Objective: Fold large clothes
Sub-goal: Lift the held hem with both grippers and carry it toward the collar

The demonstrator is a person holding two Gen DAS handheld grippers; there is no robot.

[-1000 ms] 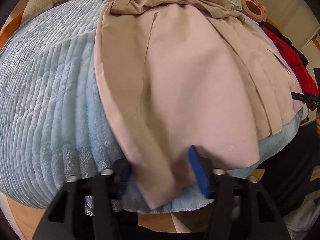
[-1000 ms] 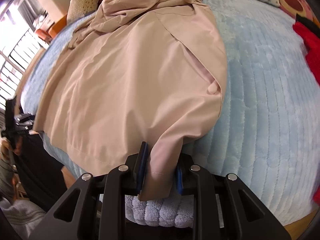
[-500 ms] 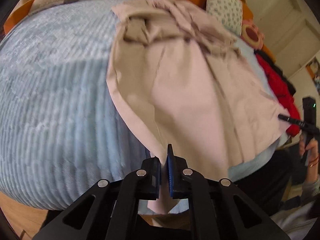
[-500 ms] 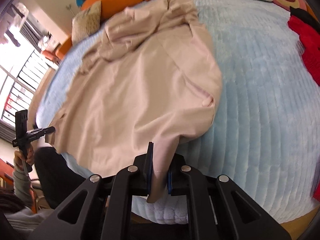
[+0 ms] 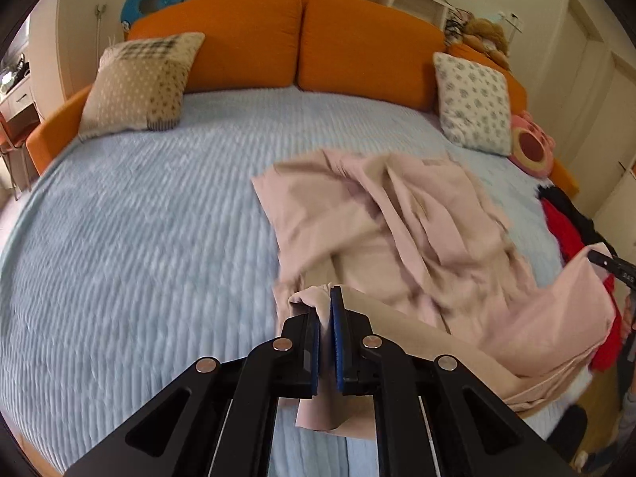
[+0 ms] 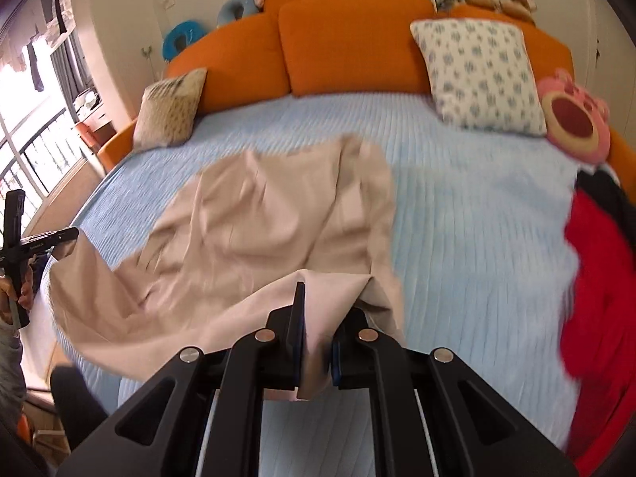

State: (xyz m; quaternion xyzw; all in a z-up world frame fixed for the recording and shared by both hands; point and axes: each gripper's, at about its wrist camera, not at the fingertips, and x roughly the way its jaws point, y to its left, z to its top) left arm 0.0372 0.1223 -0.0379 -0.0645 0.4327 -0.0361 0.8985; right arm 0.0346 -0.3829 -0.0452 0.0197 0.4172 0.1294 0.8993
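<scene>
A: Left gripper [image 5: 326,332] first. We have it clamped on one hem corner of the coat [image 5: 397,238], cloth pinched between the blue pads [image 5: 337,342]. Corner is lifted off the bed [image 5: 139,238], so the hem hangs between the two tools instead of dragging.

B: Agreed. The rest of the coat lies rumpled on the bed's middle-right, collar end toward the headboard [image 5: 298,47]. We judge the held hem is meant to go over that end: a half fold, bottom to top.

A: Right gripper [image 6: 316,348]: also closed on coat fabric, the other hem corner. Cloth sticks out below the jaws, so the bite looks deep enough.

B: We hold both corners apart so the edge stays taut and lands straight. Slack in the middle is visible, though; it sags toward the bed edge.

A: Risk as we see it: the red garment [image 6: 596,278] lies just right of the coat. We should keep the right corner clear of it. Frames are blurred; we cannot tell seam alignment.
</scene>
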